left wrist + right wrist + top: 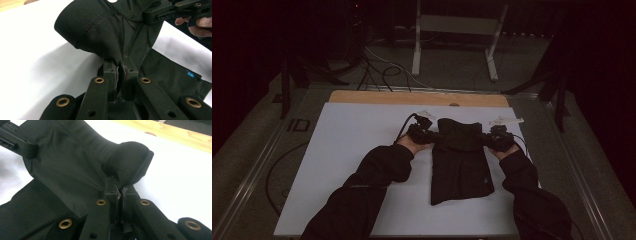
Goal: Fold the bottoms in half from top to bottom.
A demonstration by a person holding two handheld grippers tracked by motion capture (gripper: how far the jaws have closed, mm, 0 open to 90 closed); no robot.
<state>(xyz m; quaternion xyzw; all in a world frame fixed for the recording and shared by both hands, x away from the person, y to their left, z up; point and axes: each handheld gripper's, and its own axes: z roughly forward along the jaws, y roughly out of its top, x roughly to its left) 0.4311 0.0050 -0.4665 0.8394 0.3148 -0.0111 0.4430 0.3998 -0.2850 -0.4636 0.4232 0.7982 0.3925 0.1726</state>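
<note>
Black garment mid-fold, top edge lifted

Your left gripper (426,133) and right gripper (495,140) each pinch the garment (460,165) at its far corners, jaws pressed together on cloth. It lies centre of the white mat (342,165), hem toward 6 o'clock. Judging by this, the fold toward 6 is barely begun.

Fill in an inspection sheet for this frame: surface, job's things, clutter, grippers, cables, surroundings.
Surface: white sheet over a wooden table.
Job's things: black garment, far end lifted and folding toward the person, blue tag near its right edge.
Clutter: two small pale items on the sheet's far side; too small to identify.
Grippers: left gripper and right gripper each shut on a garment edge.
Cables: one trails from the left gripper; more on the floor.
Surroundings: dark room, white stand behind.
</note>
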